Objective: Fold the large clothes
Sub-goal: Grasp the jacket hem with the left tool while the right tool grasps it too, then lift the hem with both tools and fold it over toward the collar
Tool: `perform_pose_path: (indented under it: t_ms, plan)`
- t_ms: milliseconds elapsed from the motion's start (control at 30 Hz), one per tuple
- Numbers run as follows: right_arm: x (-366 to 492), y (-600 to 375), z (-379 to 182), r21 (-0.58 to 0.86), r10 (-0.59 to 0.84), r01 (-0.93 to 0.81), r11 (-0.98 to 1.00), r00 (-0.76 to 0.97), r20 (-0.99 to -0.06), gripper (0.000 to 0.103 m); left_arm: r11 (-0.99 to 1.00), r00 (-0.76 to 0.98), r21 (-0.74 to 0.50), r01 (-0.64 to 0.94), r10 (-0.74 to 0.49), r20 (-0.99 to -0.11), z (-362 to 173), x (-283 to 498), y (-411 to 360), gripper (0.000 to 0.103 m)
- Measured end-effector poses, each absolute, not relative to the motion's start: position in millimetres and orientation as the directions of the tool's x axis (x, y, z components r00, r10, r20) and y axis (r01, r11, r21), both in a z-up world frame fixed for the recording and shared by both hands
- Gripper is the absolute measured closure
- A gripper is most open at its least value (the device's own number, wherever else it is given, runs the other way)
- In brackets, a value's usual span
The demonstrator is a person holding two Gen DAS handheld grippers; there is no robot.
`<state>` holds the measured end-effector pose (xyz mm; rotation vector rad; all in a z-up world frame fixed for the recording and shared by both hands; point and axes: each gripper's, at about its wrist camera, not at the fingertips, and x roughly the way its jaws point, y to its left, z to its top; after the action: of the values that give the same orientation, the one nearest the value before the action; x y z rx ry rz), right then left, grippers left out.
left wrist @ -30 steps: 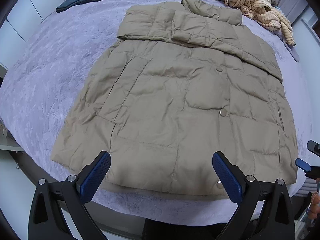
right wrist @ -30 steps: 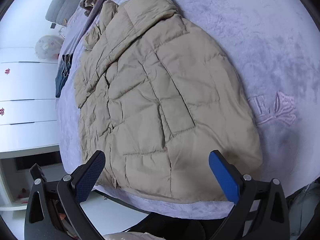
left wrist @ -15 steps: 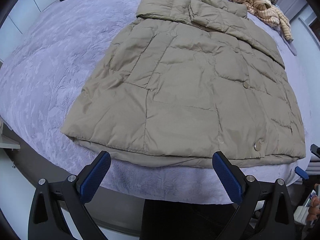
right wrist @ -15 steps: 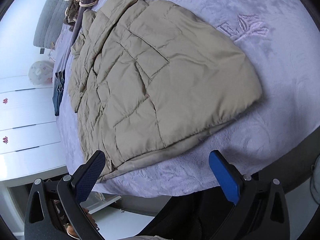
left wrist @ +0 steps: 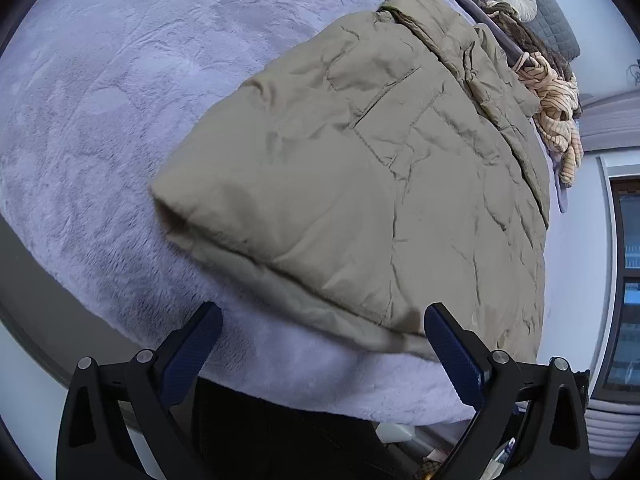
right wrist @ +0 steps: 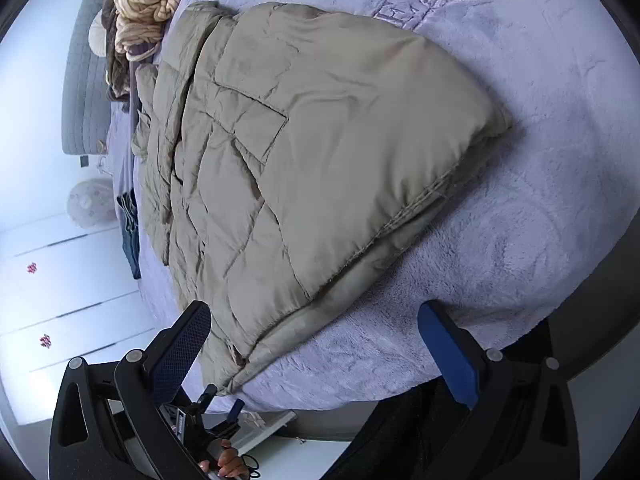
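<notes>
Left wrist view is showing me the jacket (left wrist: 360, 184) lying flat on the bed (left wrist: 120, 128), its hem facing me near the bed's edge. I am holding the left gripper (left wrist: 320, 356) just short of that hem with its fingers spread wide and nothing between them. On the right wrist view the right gripper (right wrist: 316, 356) is hovering the same way, fingers spread, empty, near the other hem corner (right wrist: 232, 380).

I am judging the hem grab as the step in hand. To do it well, I am planning to pinch both layers at each corner, lift evenly, and carry the hem toward the collar (left wrist: 424, 4) so the padding is not bunching. A pile of other clothes (right wrist: 148, 4) is sitting beyond the collar, well apart.
</notes>
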<state>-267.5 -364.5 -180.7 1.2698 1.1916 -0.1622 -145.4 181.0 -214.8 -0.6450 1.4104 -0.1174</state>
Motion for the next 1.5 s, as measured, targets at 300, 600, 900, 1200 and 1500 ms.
perform_pose_path:
  t_ms: [300,600,900,1200,1500]
  plan:
    - [-255,-368,-184,0.716,0.483,0.653,0.247,0.558,-0.675,0.013,0.797,0.21,-0.557,-0.234,-0.518,-0.829,-211,-102,164,0.084]
    - [-242,-363,-179,0.695,0.492,0.643,0.321,0.514,-0.703,0.094,0.847,0.281,-0.522,-0.1,-0.479,-0.831,-166,-88,161,0.09]
    - [-165,-361,-102,0.599,0.404,0.459,0.656,0.457,-0.793,0.095,0.873,0.426,-0.487,-0.015,-0.435,-0.793,-90,-48,150,0.09]
    - [-62,-370,-18,0.536,0.354,0.245,0.808,0.526,-0.773,0.095,0.89,0.575,-0.456,-0.016,-0.365,-0.732,-23,38,125,0.09]
    - [102,-373,-9,0.429,0.282,0.183,0.884,0.524,-0.804,0.095,0.93,0.574,-0.367,0.012,-0.307,-0.759,-34,191,95,0.09]
